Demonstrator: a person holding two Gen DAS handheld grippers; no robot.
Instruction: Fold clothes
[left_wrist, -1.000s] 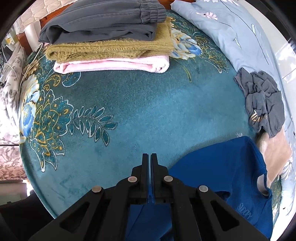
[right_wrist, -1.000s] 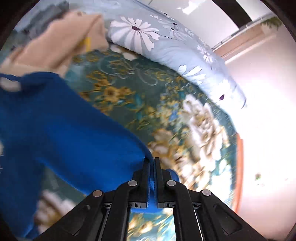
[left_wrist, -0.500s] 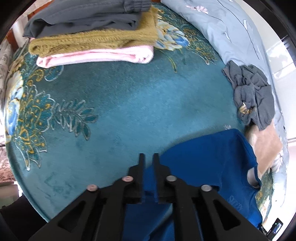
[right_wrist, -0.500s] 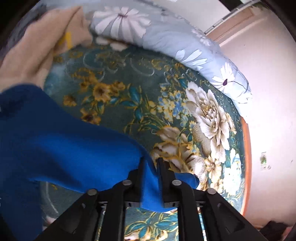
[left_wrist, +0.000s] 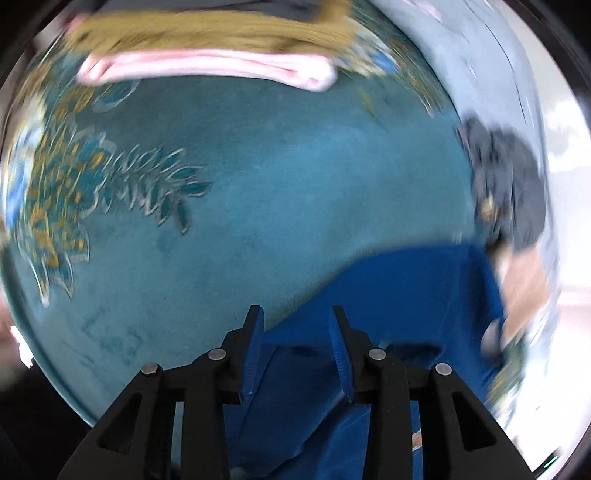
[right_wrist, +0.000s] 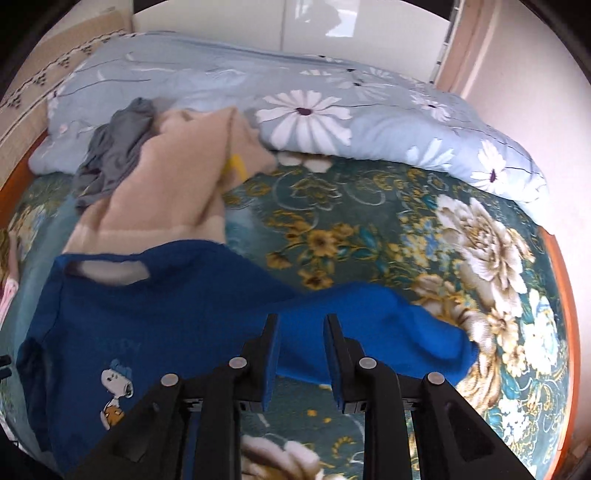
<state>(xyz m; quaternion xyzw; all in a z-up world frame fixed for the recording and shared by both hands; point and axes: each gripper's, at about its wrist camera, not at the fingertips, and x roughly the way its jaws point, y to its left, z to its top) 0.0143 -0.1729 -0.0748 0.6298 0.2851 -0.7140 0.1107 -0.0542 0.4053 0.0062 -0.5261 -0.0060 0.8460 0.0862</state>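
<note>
A blue sweater (right_wrist: 177, 314) with a cartoon dog print lies spread on the teal floral bedspread (right_wrist: 369, 229), one sleeve stretched to the right. It also shows in the left wrist view (left_wrist: 399, 295). My right gripper (right_wrist: 301, 325) is open and empty just above the sleeve. My left gripper (left_wrist: 295, 317) is open and empty over the sweater's left edge. The left wrist view is blurred by motion.
A stack of folded clothes, pink (left_wrist: 207, 68) under mustard (left_wrist: 207, 33), lies at the far side. A crumpled grey garment (right_wrist: 110, 147) and a beige garment (right_wrist: 177, 184) lie beyond the sweater's collar. A light blue daisy duvet (right_wrist: 314, 110) runs along the back.
Both grippers have opened and let go of the blue sweater, which now lies flat. Both have drawn back from it, the right one swinging left to face the bed.
</note>
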